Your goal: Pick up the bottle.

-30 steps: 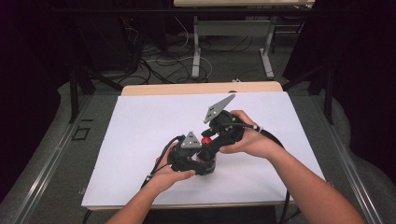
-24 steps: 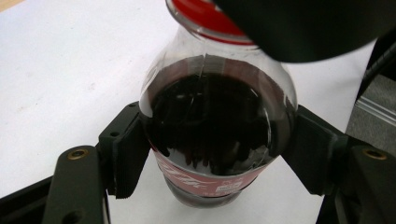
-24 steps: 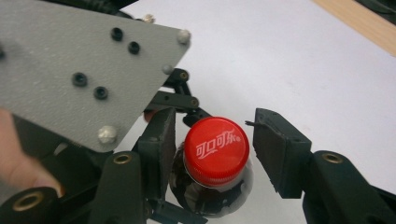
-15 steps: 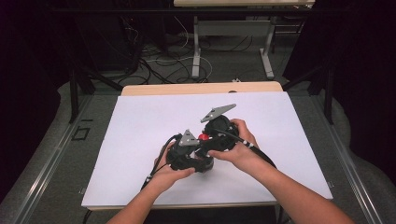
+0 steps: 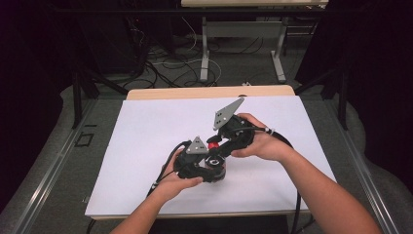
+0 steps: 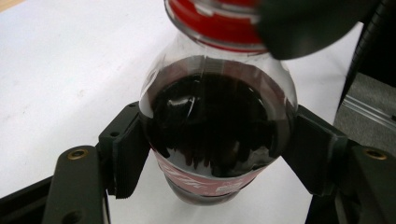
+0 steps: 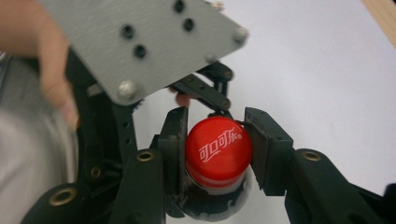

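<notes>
Both forearms are bare, no sleeves. Each gripper is black: the left gripper (image 5: pixel 197 163) and right gripper (image 5: pixel 233 132) each carry a grey three-cornered plate (image 7: pixel 140 44) with dark holes and silver screws. Brass-ringed pivots sit on the jaw arms below that plate. Black cables (image 5: pixel 163 168) trail from the grippers.

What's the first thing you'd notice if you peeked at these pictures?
Probably the bright red cap in the right gripper view, with white writing on top and the right gripper closed on it from both sides. Next, the bottle of dark cola in the left gripper view, squeezed at its belly by the left gripper. From the high view, both hands meet over the middle of the white table.
</notes>
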`<action>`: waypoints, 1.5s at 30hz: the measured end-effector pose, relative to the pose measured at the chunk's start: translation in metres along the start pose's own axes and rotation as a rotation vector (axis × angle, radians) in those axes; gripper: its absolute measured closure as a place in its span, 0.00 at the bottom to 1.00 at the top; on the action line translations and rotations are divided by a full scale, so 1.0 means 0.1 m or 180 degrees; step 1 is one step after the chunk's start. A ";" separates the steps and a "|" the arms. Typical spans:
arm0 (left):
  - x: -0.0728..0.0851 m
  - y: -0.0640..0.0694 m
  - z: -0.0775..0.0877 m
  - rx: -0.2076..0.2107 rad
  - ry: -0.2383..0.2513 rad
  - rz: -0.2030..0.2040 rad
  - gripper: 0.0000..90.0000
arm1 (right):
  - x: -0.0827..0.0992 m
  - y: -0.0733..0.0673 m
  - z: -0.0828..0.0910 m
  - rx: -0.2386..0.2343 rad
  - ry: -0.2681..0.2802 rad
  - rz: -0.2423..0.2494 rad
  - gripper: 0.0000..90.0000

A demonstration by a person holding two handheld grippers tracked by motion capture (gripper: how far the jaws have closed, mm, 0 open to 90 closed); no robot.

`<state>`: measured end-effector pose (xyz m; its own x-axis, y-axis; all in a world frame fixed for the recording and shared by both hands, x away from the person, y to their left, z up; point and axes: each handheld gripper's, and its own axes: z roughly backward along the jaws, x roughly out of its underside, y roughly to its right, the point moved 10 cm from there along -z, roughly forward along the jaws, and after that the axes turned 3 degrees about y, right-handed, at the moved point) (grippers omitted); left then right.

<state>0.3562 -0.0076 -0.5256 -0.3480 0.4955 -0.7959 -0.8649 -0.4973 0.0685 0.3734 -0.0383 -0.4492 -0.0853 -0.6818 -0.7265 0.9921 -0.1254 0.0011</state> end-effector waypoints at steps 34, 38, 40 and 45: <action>0.00 -0.06 -0.01 -0.0152 0.0027 0.0104 0.34 | -0.05 0.03 -0.05 0.0633 0.0069 -0.0549 0.67; 0.00 -0.06 0.00 -0.0139 0.0022 0.0065 0.34 | -0.06 0.04 -0.05 0.0481 -0.0009 -0.0389 0.68; 0.01 -0.05 0.01 -0.0084 -0.0027 0.0041 0.34 | -0.06 0.03 -0.05 0.0332 -0.0067 -0.0216 0.68; -0.02 0.00 0.02 -0.0055 0.0031 0.0075 0.34 | -0.06 0.00 0.00 -0.0040 -0.0072 0.0136 0.68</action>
<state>0.3559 -0.0073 -0.5228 -0.3644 0.4766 -0.8001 -0.8501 -0.5210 0.0768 0.3743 -0.0335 -0.4448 -0.0448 -0.7025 -0.7102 0.9960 -0.0868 0.0231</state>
